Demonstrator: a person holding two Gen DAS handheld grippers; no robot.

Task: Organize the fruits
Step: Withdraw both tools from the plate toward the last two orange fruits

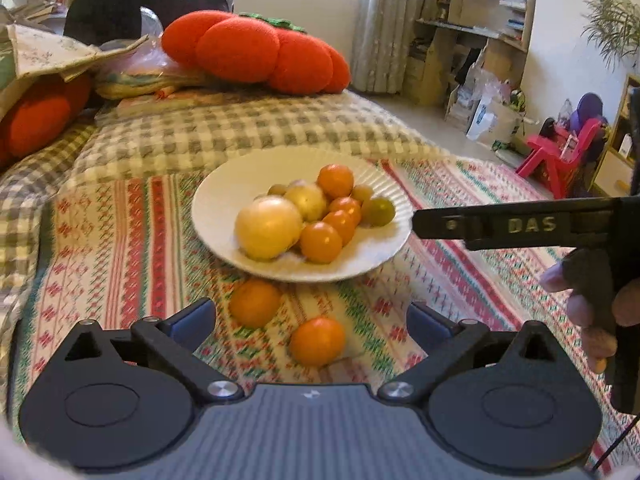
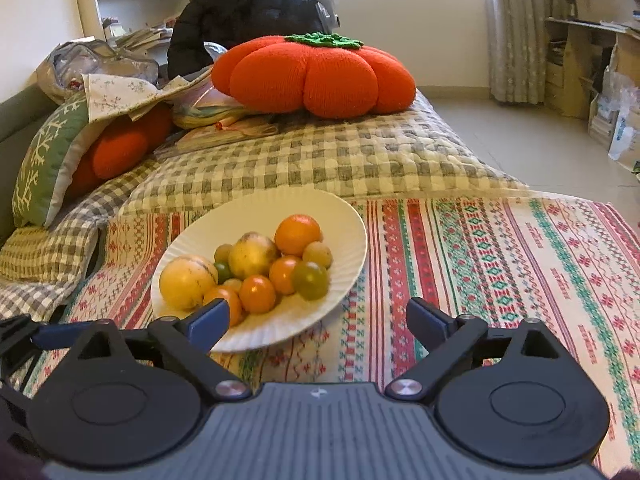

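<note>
Left hand-held gripper (image 1: 312,320) wide and empty, right hand-held gripper (image 2: 318,320) likewise, two oranges (image 1: 254,303) (image 1: 317,341) off one plate (image 1: 224,196)

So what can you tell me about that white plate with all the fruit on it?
The white plate is round and shallow with a finely ribbed rim, looking like ceramic or stiff paper. It lies flat on the striped patterned cloth, just in front of the checked quilt. Its fruit pile holds small oranges, two larger yellow fruits and some greenish ones, crowded toward one side. Two more oranges lie on the cloth beside it. No gripper touches it.
</note>
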